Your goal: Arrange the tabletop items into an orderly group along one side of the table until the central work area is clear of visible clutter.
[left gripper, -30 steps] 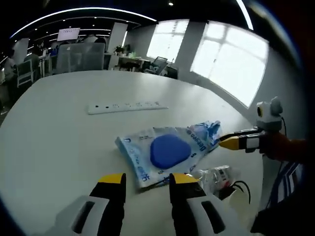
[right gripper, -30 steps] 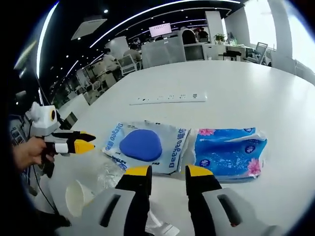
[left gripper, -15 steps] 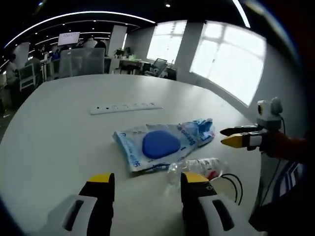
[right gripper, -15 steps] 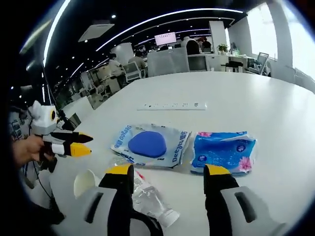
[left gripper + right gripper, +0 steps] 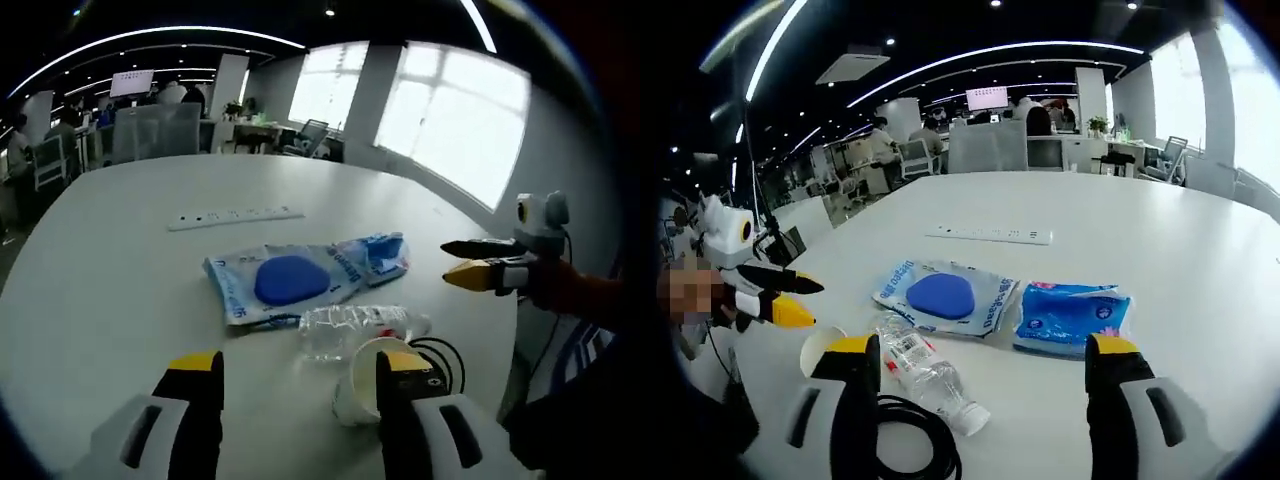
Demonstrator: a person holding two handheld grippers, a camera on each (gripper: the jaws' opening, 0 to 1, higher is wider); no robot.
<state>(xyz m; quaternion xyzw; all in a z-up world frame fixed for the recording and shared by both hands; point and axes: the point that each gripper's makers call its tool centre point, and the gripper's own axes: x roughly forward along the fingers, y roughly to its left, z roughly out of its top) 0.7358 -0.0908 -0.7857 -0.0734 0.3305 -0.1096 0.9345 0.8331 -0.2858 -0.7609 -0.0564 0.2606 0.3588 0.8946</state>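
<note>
Both grippers, left (image 5: 290, 372) and right (image 5: 975, 358), have pulled back, jaws spread wide.

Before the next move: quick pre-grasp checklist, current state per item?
1. Left gripper open and empty: ok.
2. Right gripper open and empty: ok.
3. Items grouped to one side: not ok. The blue-pad packet, tissue pack, plastic bottle and paper cup lie loosely spread.
4. Black cable free of the bottle: cannot tell, they lie close.
5. Cup upright: not ok, on its side.
6. Power strip apart from the clutter: ok.
</note>
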